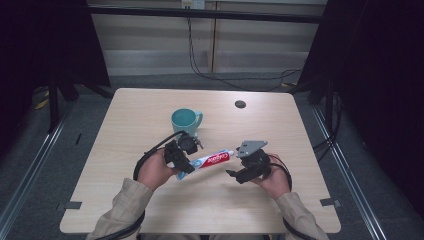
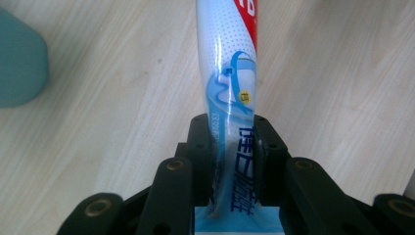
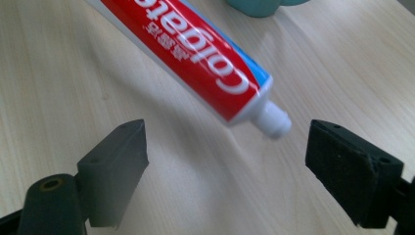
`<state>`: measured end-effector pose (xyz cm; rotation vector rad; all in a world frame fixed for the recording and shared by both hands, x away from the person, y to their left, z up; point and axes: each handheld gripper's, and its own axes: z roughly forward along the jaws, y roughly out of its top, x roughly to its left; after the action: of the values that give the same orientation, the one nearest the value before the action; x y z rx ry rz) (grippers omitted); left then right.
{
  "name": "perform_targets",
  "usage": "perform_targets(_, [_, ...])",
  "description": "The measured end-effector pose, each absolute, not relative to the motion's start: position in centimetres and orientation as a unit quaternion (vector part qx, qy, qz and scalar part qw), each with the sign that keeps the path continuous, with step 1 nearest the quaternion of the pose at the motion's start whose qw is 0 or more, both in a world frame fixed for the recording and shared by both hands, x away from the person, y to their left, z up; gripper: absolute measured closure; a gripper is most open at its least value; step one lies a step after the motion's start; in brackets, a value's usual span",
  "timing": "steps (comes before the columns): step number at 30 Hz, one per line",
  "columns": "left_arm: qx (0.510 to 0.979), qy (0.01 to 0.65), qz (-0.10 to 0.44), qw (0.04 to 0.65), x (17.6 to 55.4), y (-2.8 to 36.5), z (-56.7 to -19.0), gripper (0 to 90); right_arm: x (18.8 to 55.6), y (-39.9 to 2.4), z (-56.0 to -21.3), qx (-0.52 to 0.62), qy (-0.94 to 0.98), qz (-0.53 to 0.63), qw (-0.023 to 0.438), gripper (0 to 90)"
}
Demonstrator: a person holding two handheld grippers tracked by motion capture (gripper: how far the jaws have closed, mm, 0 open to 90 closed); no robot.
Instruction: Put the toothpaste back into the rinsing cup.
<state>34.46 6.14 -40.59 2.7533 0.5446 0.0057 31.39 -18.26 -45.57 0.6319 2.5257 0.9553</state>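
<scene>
A red, white and blue toothpaste tube (image 1: 212, 160) hangs a little above the wooden table (image 1: 150, 210). My left gripper (image 1: 183, 168) is shut on its flat blue tail end, which the left gripper view shows pinched between the jaws (image 2: 234, 147); the tube (image 2: 227, 63) stretches away from them. Its white nozzle end (image 3: 273, 120) points toward my right gripper (image 1: 236, 167). That gripper (image 3: 227, 152) stands open, one jaw on each side of the nozzle and clear of it. The tube's red body (image 3: 191, 54) slants up to the left.
A teal mug (image 1: 186, 121) stands upright just behind the left gripper, with its edge in the left gripper view (image 2: 19, 63) and its base in the right gripper view (image 3: 259, 6). A small dark round disc (image 1: 240, 104) lies on the far right of the table.
</scene>
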Motion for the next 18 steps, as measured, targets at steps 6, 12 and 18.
perform_targets(6, [0.970, 0.174, -0.005, 0.170, 34.3, 5.3, -40.2, 74.2, 31.7, -17.1, -45.4, 0.200, 0.904, 0.328, 0.188, 15.2])
perform_targets(12, [0.968, 0.161, -0.010, 0.191, 34.0, 4.6, -39.5, 74.1, 32.2, -16.0, -45.2, 0.182, 0.911, 0.312, 0.196, 16.1])
perform_targets(18, [0.967, 0.153, -0.018, 0.200, 33.9, 4.1, -39.2, 74.1, 32.1, -15.1, -44.9, 0.148, 0.919, 0.309, 0.194, 30.5])
